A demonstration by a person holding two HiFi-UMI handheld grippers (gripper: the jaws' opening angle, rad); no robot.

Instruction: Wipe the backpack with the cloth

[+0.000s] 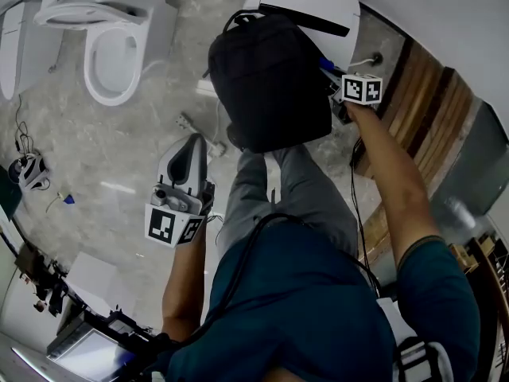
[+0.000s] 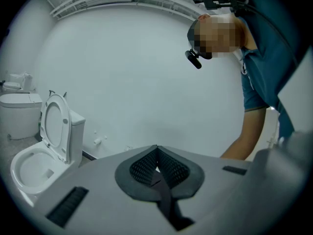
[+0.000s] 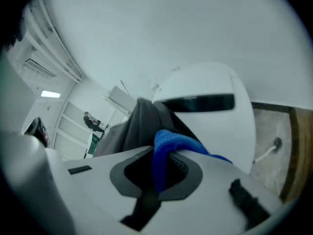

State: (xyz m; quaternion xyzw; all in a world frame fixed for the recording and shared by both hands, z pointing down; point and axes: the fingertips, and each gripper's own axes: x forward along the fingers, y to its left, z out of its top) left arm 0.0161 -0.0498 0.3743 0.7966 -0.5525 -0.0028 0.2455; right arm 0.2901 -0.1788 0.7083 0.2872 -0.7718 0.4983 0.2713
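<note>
A black backpack [image 1: 270, 78] stands on the person's knees, leaning against a white toilet lid [image 1: 310, 2]. My right gripper [image 1: 340, 100] is at the backpack's right side, its jaws mostly hidden behind the bag. It is shut on a blue cloth [image 3: 168, 146], which lies against the dark backpack fabric [image 3: 139, 126] in the right gripper view; a sliver of cloth [image 1: 324, 64] shows in the head view. My left gripper [image 1: 193, 142] hangs apart, below and left of the backpack, pointing away from it. Its jaws [image 2: 156, 155] are shut with nothing between them.
A second toilet [image 1: 111, 54] with its seat raised stands at the far left, also in the left gripper view as a white toilet [image 2: 44, 141]. Wooden boards [image 1: 429, 134] lean at the right. Cables and small devices [image 1: 28, 169] lie on the concrete floor at the left.
</note>
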